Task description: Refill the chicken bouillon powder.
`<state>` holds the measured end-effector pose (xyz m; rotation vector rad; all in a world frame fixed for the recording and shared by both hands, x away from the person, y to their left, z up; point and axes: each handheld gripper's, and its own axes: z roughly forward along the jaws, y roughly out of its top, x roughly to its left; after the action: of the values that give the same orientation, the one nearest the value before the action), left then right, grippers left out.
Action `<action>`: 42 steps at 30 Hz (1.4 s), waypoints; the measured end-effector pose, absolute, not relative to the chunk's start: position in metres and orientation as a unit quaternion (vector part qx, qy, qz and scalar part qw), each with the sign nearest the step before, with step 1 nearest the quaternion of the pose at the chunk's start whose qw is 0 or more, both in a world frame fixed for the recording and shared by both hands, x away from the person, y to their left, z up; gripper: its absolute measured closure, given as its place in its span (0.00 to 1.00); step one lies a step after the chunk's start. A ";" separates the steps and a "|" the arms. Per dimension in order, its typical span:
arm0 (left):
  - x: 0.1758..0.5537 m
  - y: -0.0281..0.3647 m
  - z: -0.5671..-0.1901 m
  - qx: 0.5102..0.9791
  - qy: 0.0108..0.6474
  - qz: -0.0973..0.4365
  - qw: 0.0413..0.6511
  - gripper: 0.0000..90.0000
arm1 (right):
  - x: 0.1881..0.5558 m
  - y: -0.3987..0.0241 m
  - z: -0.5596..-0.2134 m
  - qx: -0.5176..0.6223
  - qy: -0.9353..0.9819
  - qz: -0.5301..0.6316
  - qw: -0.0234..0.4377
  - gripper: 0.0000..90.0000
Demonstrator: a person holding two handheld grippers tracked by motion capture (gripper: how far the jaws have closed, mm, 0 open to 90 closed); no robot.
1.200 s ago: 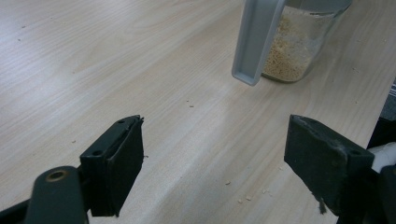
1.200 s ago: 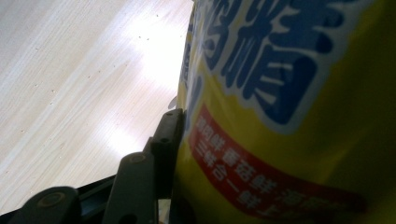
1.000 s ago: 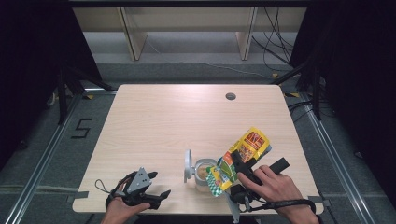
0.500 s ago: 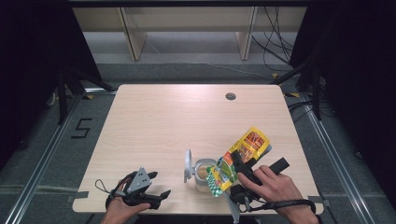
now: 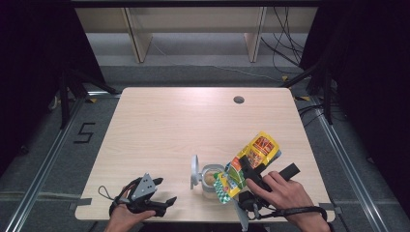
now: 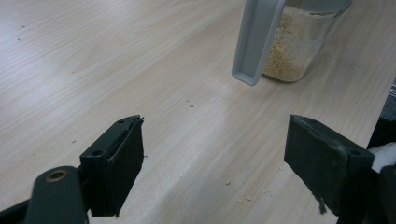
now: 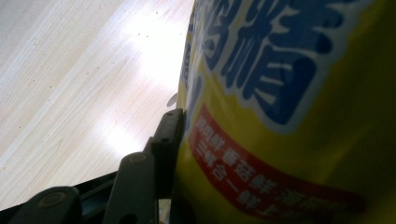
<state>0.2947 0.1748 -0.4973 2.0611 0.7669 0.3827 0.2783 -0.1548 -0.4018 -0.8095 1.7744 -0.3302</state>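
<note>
Jaws clamped on the yellow bag, tipped over the glass jar!
Right gripper grips the bag, its lower end hanging at the jar's rim. Left of the jar, the left gripper rests on the table, jaws spread, nothing between them. Jar's grey lid stands open.

We count one table, and on it one glass jar with one grey lid standing open beside it. We see one yellow bag and two grippers, a left gripper and a right gripper, held by two hands.
</note>
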 end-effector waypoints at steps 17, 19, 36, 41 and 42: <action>0.295 0.175 -0.497 0.829 0.309 0.154 0.439 0.21 | 0.278 -0.155 -0.401 -0.344 0.745 -0.144 0.553 0.63; 0.295 0.175 -0.497 0.829 0.309 0.154 0.439 0.21 | 0.278 -0.155 -0.401 -0.344 0.745 -0.143 0.553 0.63; 0.295 0.175 -0.497 0.832 0.308 0.151 0.437 0.21 | 0.277 -0.157 -0.402 -0.328 0.757 -0.137 0.549 0.64; 0.295 0.175 -0.497 0.830 0.309 0.152 0.438 0.21 | 0.278 -0.157 -0.401 -0.341 0.745 -0.137 0.557 0.64; 0.294 0.175 -0.497 0.829 0.310 0.155 0.438 0.21 | 0.278 -0.157 -0.400 -0.340 0.750 -0.138 0.550 0.64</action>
<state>0.2945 0.1749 -0.4969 2.0616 0.7713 0.3846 0.2784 -0.1567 -0.4003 -0.8048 1.7752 -0.3263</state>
